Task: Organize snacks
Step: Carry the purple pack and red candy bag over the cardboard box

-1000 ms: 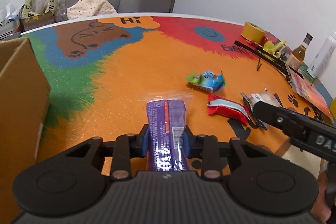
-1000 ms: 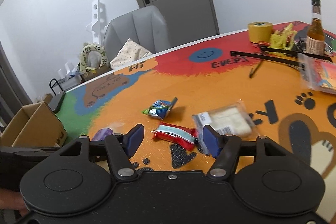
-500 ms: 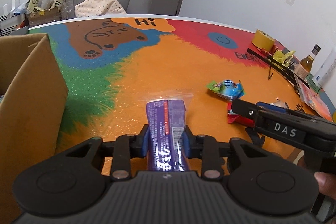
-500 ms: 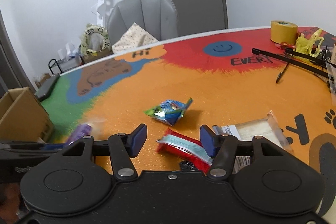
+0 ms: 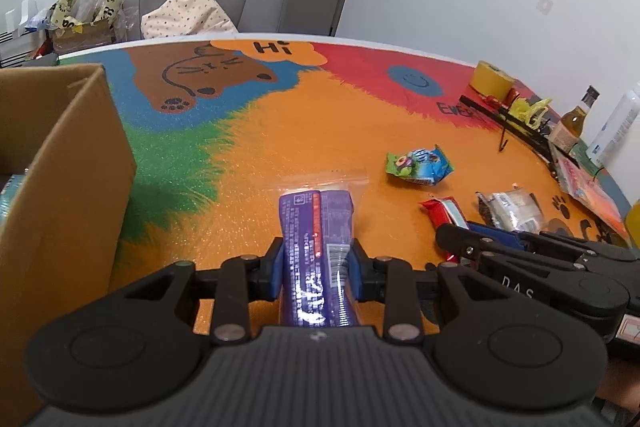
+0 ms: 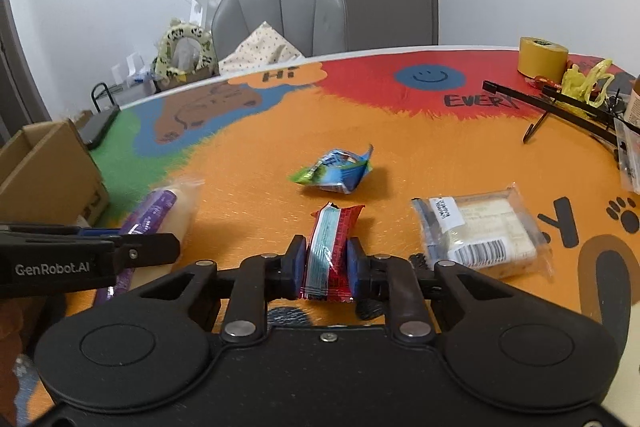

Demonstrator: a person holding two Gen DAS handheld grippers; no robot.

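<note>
My left gripper (image 5: pixel 316 267) is shut on a purple snack packet (image 5: pixel 316 231) and holds it above the colourful table, just right of an open cardboard box (image 5: pixel 60 163). The packet also shows in the right wrist view (image 6: pixel 154 211). My right gripper (image 6: pixel 326 259) is shut on a red and light-blue snack bar (image 6: pixel 330 243) low over the orange part of the table. A green and blue snack bag (image 6: pixel 334 171) lies beyond it. A clear-wrapped sandwich pack (image 6: pixel 480 231) lies to its right.
The cardboard box (image 6: pixel 48 171) stands at the table's left edge. A yellow tape roll (image 6: pixel 542 57), black rods (image 6: pixel 560 107), a bottle (image 5: pixel 572 123) and a colourful packet (image 5: pixel 592 191) crowd the right side. A grey chair (image 6: pixel 288 11) stands behind the table.
My right gripper moved down over the red snack bar and shut on it. My left gripper moved left toward the cardboard box with the purple packet still held.
</note>
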